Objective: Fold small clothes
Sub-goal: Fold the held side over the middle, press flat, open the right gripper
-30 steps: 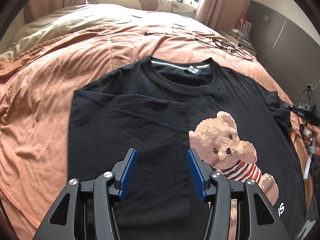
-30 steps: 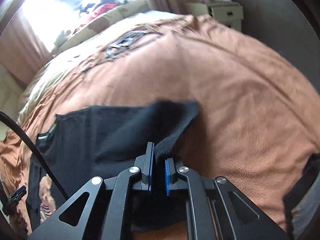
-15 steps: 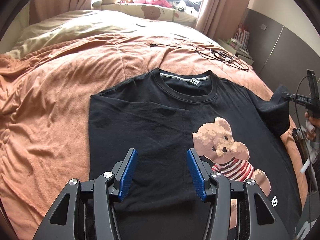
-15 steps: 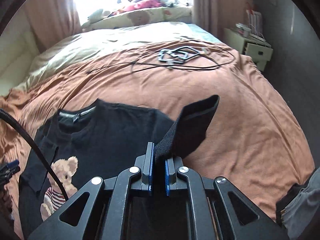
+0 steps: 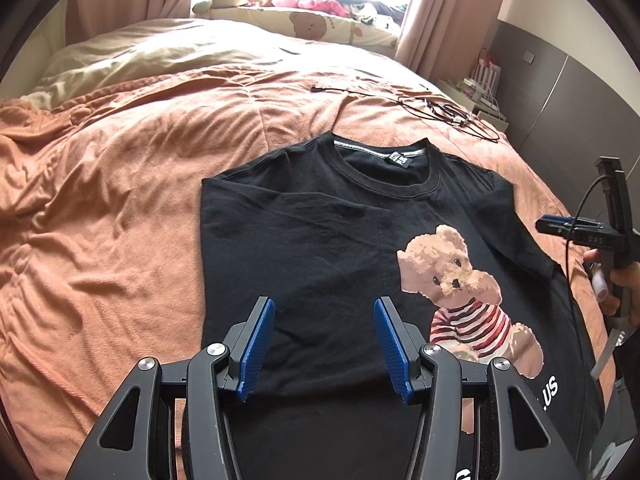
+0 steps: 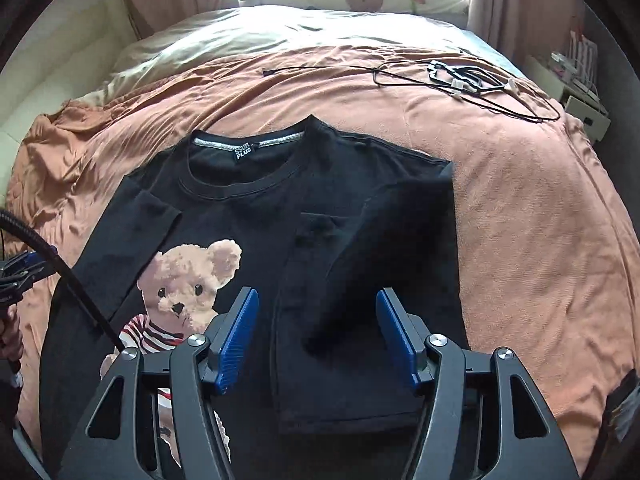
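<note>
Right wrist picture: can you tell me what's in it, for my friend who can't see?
A black T-shirt with a teddy bear print lies on an orange blanket, both sleeves folded in over its front. The right tongs hover open above the folded right side, holding nothing. A tangle of black cables lies further up the bed.

Your black cotton T-shirt with the teddy-bear print (image 6: 192, 280) is lying face up on the bed, collar pointing toward the pillows, both side edges and sleeves lying folded inward over the front.
</note>
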### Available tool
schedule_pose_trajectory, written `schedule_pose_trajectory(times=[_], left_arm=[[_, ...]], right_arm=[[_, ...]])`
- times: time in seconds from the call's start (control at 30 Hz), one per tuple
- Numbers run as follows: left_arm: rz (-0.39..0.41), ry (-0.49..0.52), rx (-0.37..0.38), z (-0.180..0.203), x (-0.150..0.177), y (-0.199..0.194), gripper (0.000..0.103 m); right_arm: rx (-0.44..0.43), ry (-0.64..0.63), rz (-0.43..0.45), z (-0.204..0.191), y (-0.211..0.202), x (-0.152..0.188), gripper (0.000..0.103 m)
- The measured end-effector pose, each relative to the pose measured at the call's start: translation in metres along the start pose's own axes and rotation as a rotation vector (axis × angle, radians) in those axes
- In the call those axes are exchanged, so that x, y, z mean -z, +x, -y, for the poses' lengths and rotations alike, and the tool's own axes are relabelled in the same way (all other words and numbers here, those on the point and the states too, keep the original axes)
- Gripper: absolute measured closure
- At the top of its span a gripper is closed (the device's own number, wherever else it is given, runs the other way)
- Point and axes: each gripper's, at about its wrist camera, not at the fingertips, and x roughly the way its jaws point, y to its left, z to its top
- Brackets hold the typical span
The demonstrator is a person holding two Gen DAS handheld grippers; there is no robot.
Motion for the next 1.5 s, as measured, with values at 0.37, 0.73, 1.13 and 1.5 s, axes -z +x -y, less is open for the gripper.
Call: schedule_pose_trajectory(times=[0.37, 0.73, 1.13, 1.5], left_arm=[[-0.004, -0.015, -0.010, -0.007, 0.001, 0.011, 0.049], [-0.033, -0.025, -0.037, -0.031, 0.008, 0.026, 0.049], [-0.052, -0.060, -0.047, -0.047, 0.018, 0.038, 0.049], [-0.031, -0.063, -0.052, -0.042, 0.018, 0.004, 0.049]], right_arm=[[-0.014, 0.015, 0.026, -0.024, 0.034, -0.007, 0.053], [0.083, 0.016, -0.076, -0.044, 0.123, -0.034, 0.066], [0.031, -0.054, -0.037, -0.071, 0.127, -0.040, 0.103], [-0.095, -0.050, -0.052, -0.079, 0.100, -0.026, 0.057]])
